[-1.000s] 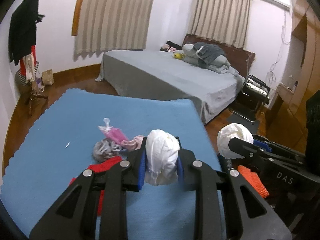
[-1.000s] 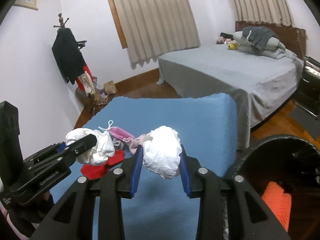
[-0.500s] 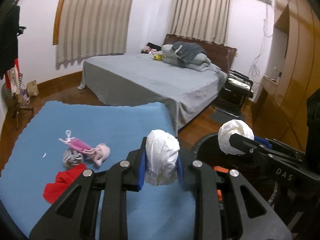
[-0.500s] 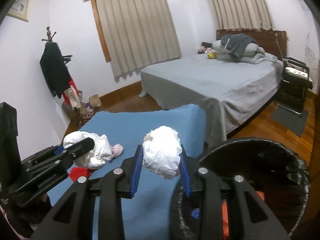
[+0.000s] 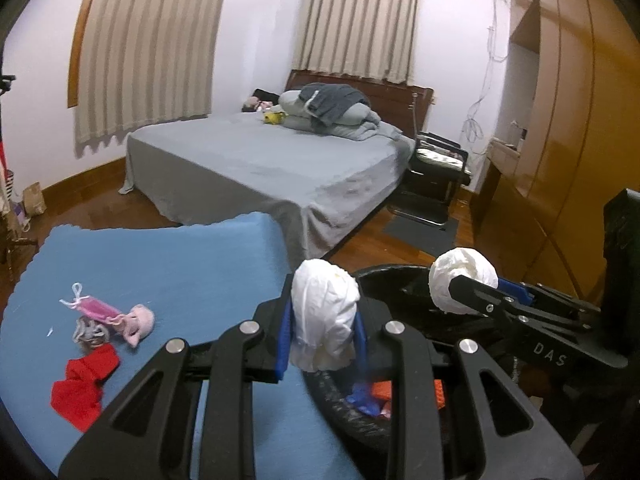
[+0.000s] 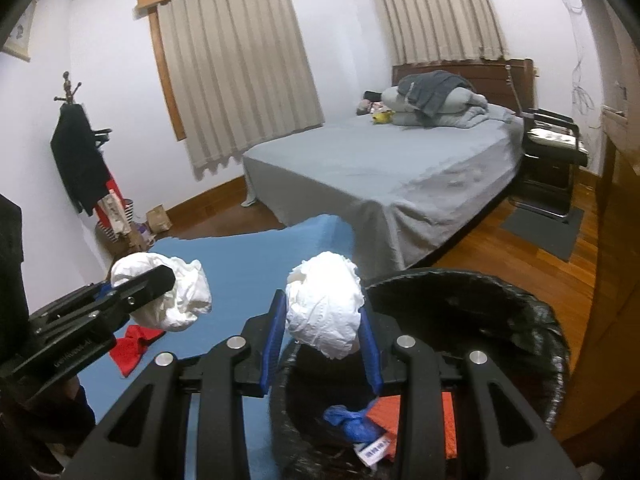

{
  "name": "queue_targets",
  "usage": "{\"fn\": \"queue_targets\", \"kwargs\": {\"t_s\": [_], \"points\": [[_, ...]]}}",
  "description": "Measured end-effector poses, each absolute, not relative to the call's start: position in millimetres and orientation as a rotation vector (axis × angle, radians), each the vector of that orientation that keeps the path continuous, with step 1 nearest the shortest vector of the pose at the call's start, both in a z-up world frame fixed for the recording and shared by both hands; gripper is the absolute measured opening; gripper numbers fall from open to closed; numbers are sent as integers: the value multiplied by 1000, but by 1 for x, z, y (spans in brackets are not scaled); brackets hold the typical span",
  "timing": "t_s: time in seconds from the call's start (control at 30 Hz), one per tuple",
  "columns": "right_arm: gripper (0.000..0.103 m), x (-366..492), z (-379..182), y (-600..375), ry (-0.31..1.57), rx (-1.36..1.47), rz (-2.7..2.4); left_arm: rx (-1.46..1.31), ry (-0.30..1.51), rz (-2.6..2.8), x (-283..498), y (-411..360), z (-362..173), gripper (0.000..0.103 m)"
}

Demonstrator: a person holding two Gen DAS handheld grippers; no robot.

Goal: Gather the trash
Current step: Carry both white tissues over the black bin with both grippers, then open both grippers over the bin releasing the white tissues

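Both grippers have swung off the blue surface point(image 5: 168, 264) toward its right edge since a second ago: the left gripper point(image 5: 322, 334), jaws clamped on a white tissue wad point(image 5: 324, 320), now hangs over the rim of the black bin point(image 6: 520, 300), and the right gripper point(image 6: 322, 330), clamped on a second white wad point(image 6: 326, 306), is over its mouth. Dropping looks close, while the pink mask point(image 5: 94, 308), red scrap point(image 5: 82, 390) and grey wad point(image 5: 90, 332) wait near the left edge.
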State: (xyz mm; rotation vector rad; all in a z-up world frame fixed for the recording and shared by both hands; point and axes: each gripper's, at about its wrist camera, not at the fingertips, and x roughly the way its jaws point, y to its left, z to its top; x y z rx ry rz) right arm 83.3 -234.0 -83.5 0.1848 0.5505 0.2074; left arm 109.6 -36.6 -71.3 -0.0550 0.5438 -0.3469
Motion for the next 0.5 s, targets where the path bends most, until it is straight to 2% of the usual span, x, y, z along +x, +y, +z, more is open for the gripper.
{"fn": "queue_targets", "kwargs": {"t_s": [0.5], "points": [[34,69,-88,-285,546,207,106,-16,551,-446,114,-96,-80,24]]}}
